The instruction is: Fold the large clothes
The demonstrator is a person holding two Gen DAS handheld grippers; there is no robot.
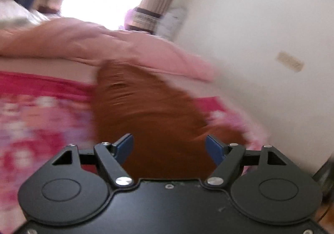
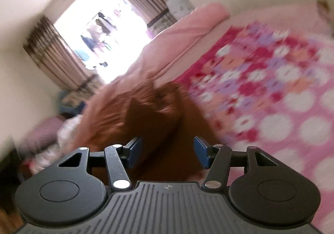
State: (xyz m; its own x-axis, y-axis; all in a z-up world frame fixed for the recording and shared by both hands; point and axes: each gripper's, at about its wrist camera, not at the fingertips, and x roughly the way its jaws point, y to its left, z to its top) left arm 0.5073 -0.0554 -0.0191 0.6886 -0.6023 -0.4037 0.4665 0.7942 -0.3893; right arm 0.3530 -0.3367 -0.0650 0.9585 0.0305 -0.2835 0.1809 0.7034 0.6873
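Note:
A brown garment [image 1: 146,108] lies crumpled on a bed with a pink and red flowered cover [image 1: 41,112]. It also shows in the right wrist view [image 2: 146,108], bunched with folds. My left gripper [image 1: 169,148] is open above the near end of the garment, holding nothing. My right gripper [image 2: 168,150] is open over the garment's near part, holding nothing. Both views are blurred by motion.
A pink quilt [image 1: 104,41] lies along the far side of the bed, also in the right wrist view [image 2: 187,25]. A bright window with brown curtains [image 2: 100,31] is behind. A white wall [image 1: 261,35] runs beside the bed. The flowered cover [image 2: 271,87] spreads right.

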